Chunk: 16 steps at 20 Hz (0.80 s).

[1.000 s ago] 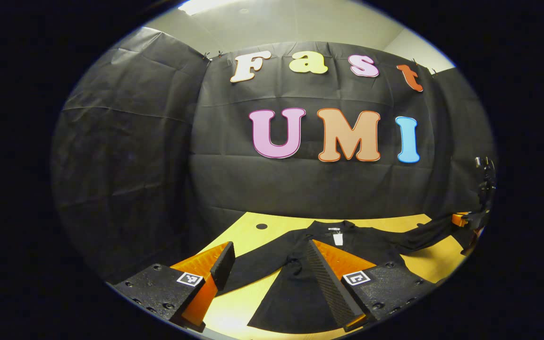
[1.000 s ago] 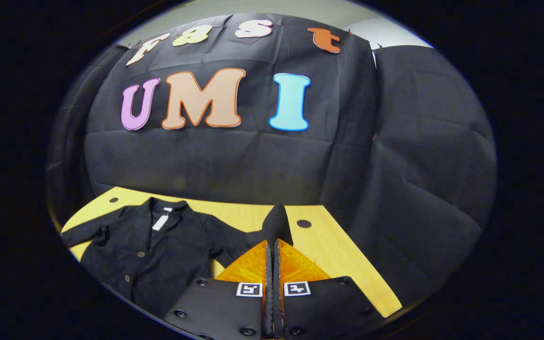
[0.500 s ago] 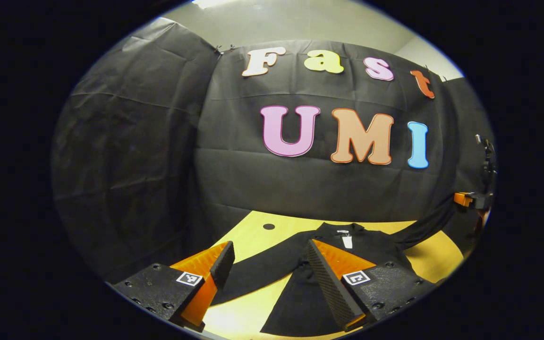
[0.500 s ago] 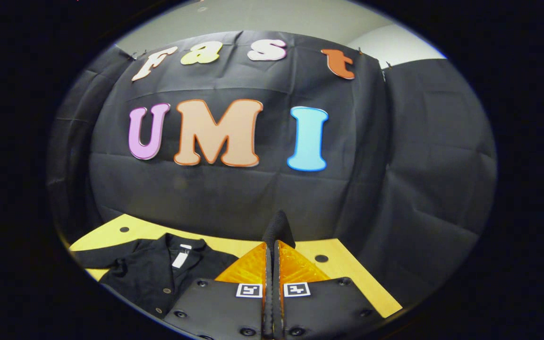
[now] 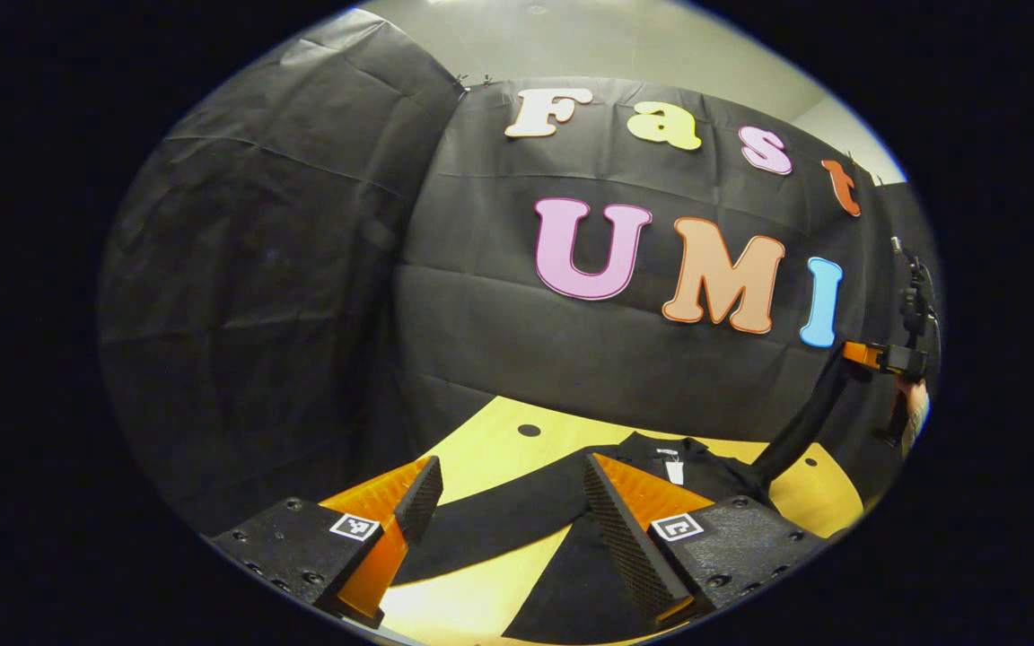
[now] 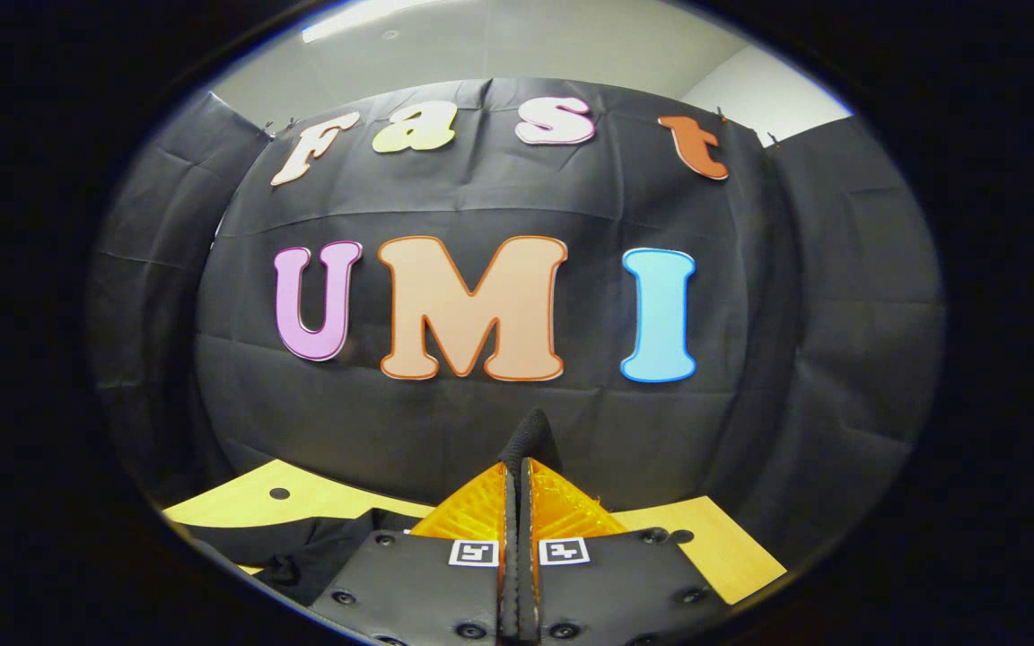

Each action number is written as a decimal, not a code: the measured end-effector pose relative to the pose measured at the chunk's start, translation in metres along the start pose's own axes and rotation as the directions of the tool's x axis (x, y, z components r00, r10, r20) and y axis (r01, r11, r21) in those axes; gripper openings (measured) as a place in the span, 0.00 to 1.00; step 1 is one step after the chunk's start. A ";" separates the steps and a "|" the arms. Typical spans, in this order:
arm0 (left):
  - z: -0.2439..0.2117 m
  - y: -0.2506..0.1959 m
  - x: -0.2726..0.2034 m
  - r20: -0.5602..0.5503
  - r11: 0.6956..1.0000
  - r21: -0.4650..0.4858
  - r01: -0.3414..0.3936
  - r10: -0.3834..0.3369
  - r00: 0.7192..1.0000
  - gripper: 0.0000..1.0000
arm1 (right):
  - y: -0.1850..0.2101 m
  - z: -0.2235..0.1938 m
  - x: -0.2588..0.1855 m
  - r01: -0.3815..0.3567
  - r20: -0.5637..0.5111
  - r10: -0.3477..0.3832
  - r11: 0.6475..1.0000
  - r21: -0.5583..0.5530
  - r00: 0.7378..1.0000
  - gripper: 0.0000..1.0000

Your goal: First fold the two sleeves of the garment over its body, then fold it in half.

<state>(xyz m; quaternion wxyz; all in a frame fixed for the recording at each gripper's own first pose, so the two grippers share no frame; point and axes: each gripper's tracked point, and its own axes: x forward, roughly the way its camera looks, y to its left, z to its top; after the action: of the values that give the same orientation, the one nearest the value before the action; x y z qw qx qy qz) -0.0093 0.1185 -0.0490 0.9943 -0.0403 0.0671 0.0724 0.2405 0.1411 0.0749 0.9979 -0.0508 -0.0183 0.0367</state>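
Black garment (image 5: 661, 467) lies flat on the yellow table (image 5: 499, 440), collar toward the booth wall. Its right sleeve (image 5: 804, 422) is lifted off the table, stretched taut up from the shoulder to the right tongs (image 5: 876, 356), clenched on the cuff (image 6: 530, 440), likely so it can swing over the garment's body. Left sleeve (image 5: 499, 525) lies flat beside the body, between the spread, empty fingers of the left tongs (image 5: 503, 502), poised above it, probably waiting to grab it next.
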 end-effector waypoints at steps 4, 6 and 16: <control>-0.002 0.006 -0.001 0.004 0.999 -0.010 -0.037 0.037 0.999 0.94 | 0.047 0.006 0.023 -0.090 -0.005 0.090 0.996 0.007 0.996 0.00; -0.006 0.019 -0.015 0.001 0.998 -0.018 -0.064 0.064 0.998 0.94 | 0.084 -0.003 0.037 -0.144 -0.015 0.144 0.990 0.006 0.989 0.02; -0.017 0.051 -0.034 -0.014 0.982 -0.002 -0.189 0.189 0.982 0.94 | 0.251 -0.084 0.072 -0.416 -0.133 0.412 0.910 0.005 0.901 0.02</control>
<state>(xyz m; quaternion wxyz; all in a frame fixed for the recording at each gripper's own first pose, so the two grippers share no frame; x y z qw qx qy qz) -0.0524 0.1628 -0.0648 0.9823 -0.0357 0.0776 0.1665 0.2973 0.3870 -0.0322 0.9656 -0.0677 0.0581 0.2440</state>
